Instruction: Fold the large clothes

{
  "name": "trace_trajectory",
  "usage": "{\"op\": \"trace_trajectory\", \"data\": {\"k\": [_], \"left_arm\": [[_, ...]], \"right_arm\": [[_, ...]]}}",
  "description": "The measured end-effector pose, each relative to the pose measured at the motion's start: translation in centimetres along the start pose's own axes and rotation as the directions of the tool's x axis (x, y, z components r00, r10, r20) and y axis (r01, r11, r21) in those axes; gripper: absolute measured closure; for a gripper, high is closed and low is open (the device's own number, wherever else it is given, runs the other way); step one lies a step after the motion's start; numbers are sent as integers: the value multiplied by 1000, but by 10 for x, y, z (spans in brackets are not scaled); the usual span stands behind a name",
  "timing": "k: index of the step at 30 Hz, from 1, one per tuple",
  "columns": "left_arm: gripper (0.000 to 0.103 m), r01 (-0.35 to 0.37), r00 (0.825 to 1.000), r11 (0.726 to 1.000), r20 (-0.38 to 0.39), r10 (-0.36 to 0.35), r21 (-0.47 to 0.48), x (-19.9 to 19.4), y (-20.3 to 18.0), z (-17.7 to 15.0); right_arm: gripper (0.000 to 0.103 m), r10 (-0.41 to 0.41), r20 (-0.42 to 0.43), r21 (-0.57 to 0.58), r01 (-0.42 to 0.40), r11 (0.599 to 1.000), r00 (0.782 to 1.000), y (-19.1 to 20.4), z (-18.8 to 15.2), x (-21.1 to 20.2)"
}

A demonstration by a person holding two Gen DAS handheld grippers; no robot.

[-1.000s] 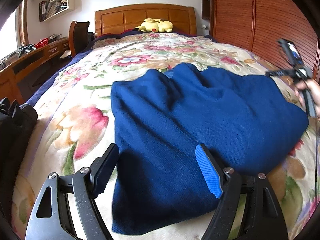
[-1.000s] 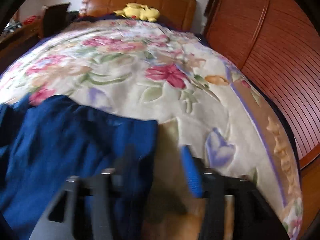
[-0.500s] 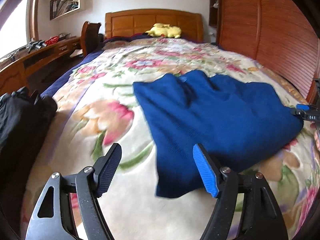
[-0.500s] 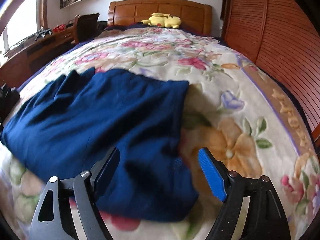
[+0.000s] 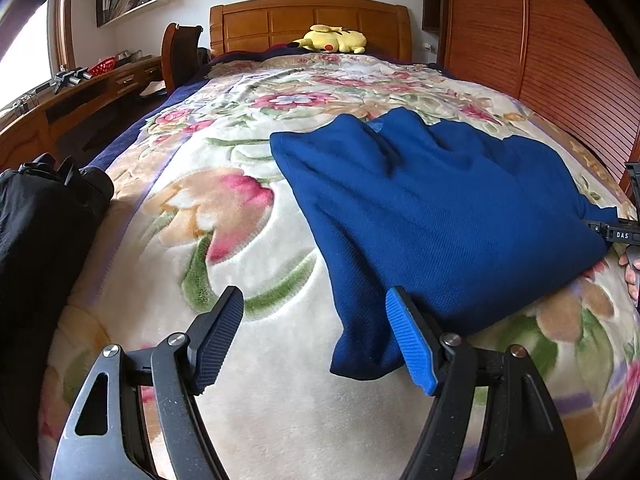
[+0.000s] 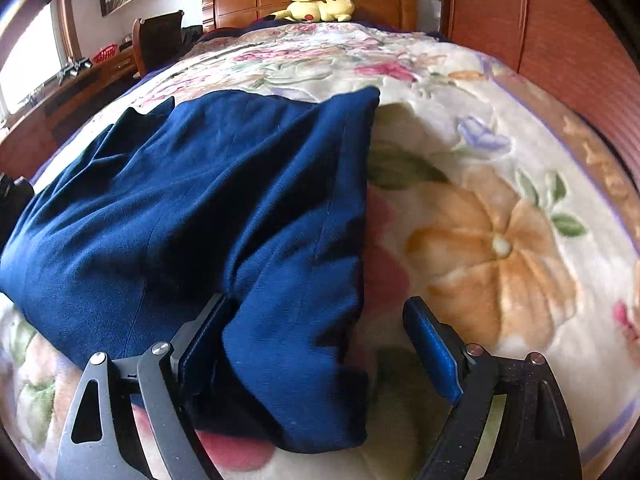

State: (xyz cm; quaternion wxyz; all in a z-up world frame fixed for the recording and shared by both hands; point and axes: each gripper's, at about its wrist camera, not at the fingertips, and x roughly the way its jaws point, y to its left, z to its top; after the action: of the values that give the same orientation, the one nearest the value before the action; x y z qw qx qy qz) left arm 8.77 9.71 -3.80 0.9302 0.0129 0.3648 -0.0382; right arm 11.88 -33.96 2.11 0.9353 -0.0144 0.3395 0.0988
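Blue garment (image 5: 432, 216) partly folded, more folding judged left

It was seen lying in a thick doubled panel on the floral blanket (image 5: 224, 216); the left gripper (image 5: 316, 336) was held apart, closing on nothing, at its near corner; the right gripper (image 6: 316, 344) was opening astride the near edge; nothing was clamped.

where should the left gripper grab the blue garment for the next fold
Probably the near-left corner of the blue garment, approached from the bed's foot. It is a doubled edge lying just ahead of the closing left gripper, whose jaws have nothing pressed between them.
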Motion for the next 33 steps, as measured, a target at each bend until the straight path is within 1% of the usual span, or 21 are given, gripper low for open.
{"op": "trace_trajectory", "data": {"k": [2, 4, 5, 7, 8, 9, 10, 11, 12, 13, 14, 15, 18, 21, 24, 28, 30, 33], "left_arm": [[36, 20, 1000, 1000, -2, -20, -1, 0, 0, 0], [43, 52, 999, 999, -16, -52, -13, 3, 2, -1], [45, 68, 997, 997, -27, -69, -20, 6, 4, -2], [50, 86, 995, 996, -40, -87, -23, 8, 3, -2], [52, 88, 995, 996, -43, -88, -17, 8, 2, -3], [57, 90, 995, 996, -43, -91, -12, 7, 0, -3], [63, 95, 995, 995, -44, -95, -5, 7, -2, -3], [67, 100, 994, 995, -46, -100, 2, 7, -4, -4], [75, 106, 993, 994, -48, -105, 8, 6, -6, -5], [81, 113, 992, 993, -51, -112, 15, 6, -8, -5], [89, 111, 993, 994, -50, -110, 20, 5, -10, -5], [94, 99, 994, 995, -44, -98, 28, 2, -12, -5], [97, 81, 997, 996, -12, -81, 33, -13, -15, -3], [97, 75, 997, 997, 32, -76, 32, -33, -15, 0], [97, 73, 995, 997, 70, -75, 32, -54, -16, 0], [97, 69, 991, 997, 111, -73, 45, -84, -20, -9], [97, 79, 988, 996, 128, -85, 50, -102, -22, -18], [97, 102, 983, 993, 147, -111, 66, -130, -26, -40]], "right_arm": [[15, 10, -1, 7, -10, 1000, 1000, -1, -1, 2], [15, 15, -7, 9, -15, 1000, 1000, -2, -3, 2], [16, 16, -9, 9, -16, 1000, 1000, -3, -3, 3], [23, 36, -13, 7, -36, 999, 999, -2, -1, 5], [31, 54, -18, 6, -54, 999, 998, -1, -2, 5], [41, 70, -19, 8, -70, 997, 997, 0, -2, 5], [47, 88, -19, 7, -88, 996, 996, 3, -2, 2], [52, 87, -21, 2, -87, 996, 996, 6, -3, 0], [57, 77, -18, -8, -77, 997, 997, 10, -4, -1], [60, 74, -12, -16, -74, 997, 997, 10, -2, -2], [66, 68, -4, -25, -68, 997, 998, 12, -3, -4], [71, 62, 5, -30, -62, 998, 998, 13, -3, -6], [79, 46, 34, -46, -45, 998, 998, 15, -4, -18], [82, 25, 56, -80, -21, 997, 998, 22, -7, -31], [83, 31, 71, -97, -24, 995, 997, 26, -10, -45], [83, 35, 82, -137, -23, 990, 996, 31, -22, -70], [83, 46, 85, -153, -33, 988, 995, 30, -35, -84], [83, 70, 89, -157, -56, 986, 993, 23, -59, -108]]}}
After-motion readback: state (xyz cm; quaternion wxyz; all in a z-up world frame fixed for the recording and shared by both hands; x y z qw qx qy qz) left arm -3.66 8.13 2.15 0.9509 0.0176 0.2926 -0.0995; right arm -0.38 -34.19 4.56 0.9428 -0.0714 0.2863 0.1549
